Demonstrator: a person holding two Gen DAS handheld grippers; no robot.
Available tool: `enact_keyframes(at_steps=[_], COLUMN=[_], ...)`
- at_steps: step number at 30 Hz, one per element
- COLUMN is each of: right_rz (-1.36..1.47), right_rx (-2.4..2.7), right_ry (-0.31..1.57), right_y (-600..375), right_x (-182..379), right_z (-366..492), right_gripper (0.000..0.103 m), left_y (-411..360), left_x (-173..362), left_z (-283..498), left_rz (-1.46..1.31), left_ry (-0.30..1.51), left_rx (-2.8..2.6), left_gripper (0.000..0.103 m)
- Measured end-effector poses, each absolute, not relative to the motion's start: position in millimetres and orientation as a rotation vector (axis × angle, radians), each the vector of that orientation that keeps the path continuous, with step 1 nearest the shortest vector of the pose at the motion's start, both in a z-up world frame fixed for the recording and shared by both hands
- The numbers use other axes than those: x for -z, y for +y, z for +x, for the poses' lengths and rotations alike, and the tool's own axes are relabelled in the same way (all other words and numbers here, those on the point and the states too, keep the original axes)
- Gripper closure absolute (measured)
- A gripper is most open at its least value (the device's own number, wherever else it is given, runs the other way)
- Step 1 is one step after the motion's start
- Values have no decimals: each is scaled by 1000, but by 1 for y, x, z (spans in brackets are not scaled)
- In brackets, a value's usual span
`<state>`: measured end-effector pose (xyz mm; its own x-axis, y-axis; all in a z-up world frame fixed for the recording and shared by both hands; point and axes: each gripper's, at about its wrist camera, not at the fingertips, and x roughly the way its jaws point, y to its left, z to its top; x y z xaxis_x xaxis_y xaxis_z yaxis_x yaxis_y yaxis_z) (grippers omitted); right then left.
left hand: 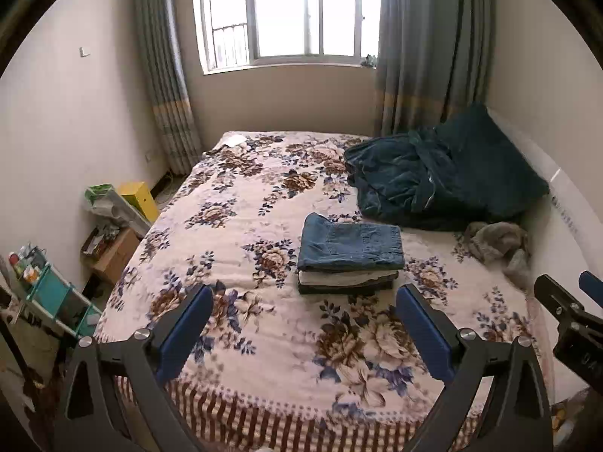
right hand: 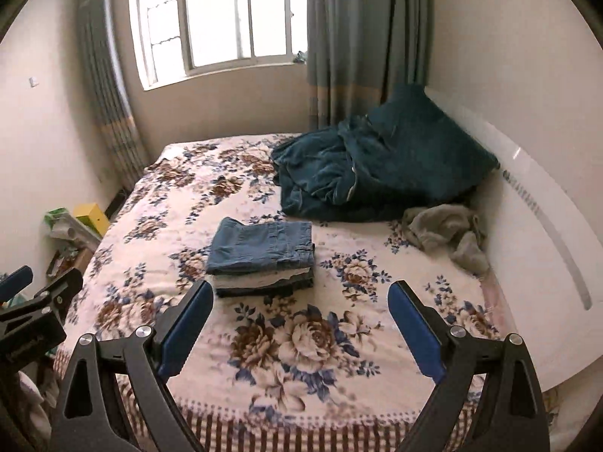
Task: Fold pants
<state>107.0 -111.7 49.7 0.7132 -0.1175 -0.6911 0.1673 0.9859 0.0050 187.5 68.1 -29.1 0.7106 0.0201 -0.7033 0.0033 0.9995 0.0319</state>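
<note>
No brand, label or writing is readable anywhere; faint marks on the white headboard [right hand: 542,203] are too blurred to make out.

A small bedroom. A bed fills it, covered by a cream bedspread [left hand: 264,346] printed with brown and blue flowers, its near edge striped. Behind is a bright window [left hand: 286,11] between grey-blue curtains [left hand: 433,45]. A crumpled dark teal blanket [right hand: 377,165] lies at the head end, a grey garment [right hand: 448,229] just beside it. Boxes and shelves crowd the floor on the left, including a yellow box [left hand: 139,197].

The folded blue denim pants [left hand: 350,243] lie flat on top of a small stack of folded clothes [left hand: 346,280] near the middle of the bed. Their long axis runs side to side across the bed; the wide folded end sits left.

The left gripper [left hand: 303,301] and right gripper [right hand: 299,297] hover above the near bed edge, jaws spread wide, holding nothing.
</note>
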Motion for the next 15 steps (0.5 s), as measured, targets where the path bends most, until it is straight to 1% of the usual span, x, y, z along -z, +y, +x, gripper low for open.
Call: enact_keyframes(at_steps=[4,7,11,15], right_rz=[56,50,51,70], right_rx=[153,146,125,125], right_ry=[710,687,658,648], right_y=[-97,-85,-71,-64], right_x=[-96,-120,-144,-158], right_z=[56,29,-2,-21], right_gripper=[7,7,7,7], left_y=[72,75,79,83], left_x=[0,-12,-25,-28], left_z=[152,136,116,111], left_rz=[51,62,92,89], left_ry=[746,741,701,686], left_rx=[-9,3,-13,-8], left_gripper=[3,3,3,3])
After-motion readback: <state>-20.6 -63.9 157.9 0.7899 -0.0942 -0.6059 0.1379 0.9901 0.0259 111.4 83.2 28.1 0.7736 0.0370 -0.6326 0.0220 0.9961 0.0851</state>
